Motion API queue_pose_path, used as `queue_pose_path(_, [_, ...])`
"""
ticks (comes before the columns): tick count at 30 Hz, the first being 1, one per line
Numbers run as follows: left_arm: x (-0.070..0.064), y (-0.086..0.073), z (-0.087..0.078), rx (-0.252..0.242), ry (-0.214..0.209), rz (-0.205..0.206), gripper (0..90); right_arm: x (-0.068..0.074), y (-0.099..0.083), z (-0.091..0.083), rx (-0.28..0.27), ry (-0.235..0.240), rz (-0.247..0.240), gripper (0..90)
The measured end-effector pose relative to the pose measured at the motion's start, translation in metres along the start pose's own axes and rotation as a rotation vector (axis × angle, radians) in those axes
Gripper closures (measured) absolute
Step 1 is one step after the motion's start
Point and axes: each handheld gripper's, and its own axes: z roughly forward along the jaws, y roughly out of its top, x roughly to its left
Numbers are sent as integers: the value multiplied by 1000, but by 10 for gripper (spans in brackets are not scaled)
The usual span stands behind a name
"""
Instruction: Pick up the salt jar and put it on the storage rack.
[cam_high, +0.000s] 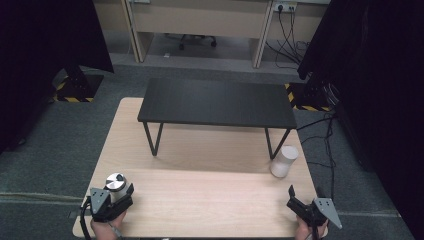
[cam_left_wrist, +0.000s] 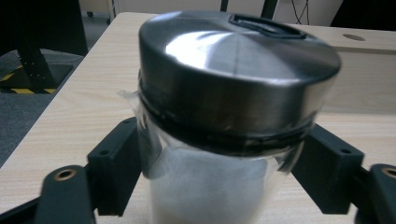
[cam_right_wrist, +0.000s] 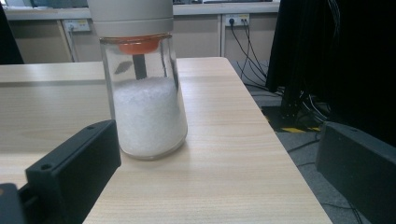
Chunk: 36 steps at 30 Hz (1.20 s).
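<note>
Right gripper view: white granules inside jar (cam_right_wrist: 144, 93).

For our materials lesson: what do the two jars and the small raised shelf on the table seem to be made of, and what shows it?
Jar in the left tool: clear body, probably glass; lid looks like brushed steel, with a bright glare.
Jar by the shelf leg: see-through glass or plastic showing white grains; matte white cap, likely plastic.
Shelf: matte black top, faint grain suggests wood or laminate; thin legs, probably metal.

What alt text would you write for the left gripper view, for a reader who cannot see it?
A clear jar with a shiny steel lid, holding something white, stands between the two black jaws of the left gripper, blurred from closeness. Behind it lies a light wooden table.
</note>
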Motion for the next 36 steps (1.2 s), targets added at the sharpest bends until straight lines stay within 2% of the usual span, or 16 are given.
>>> queue_pose_path(3, [-1,0,-1,0,11,7,282,0,0,0,1,0,-6,2])
queue_pose_path(10, [-7,-3,-1,-14,32,47,299,1,1,1,4,0,-13,2])
queue_pose_path(20, [-6,-1,-2,-8,30,61,304,1,1,1,7,0,-16,2])
queue_pose_path(27, [-4,0,-3,-7,17,45,307,1,1,1,7,1,-16,3])
queue_pose_path(36, [-9,3,-4,-5,15,44,308,1,1,1,4,2,-14,2])
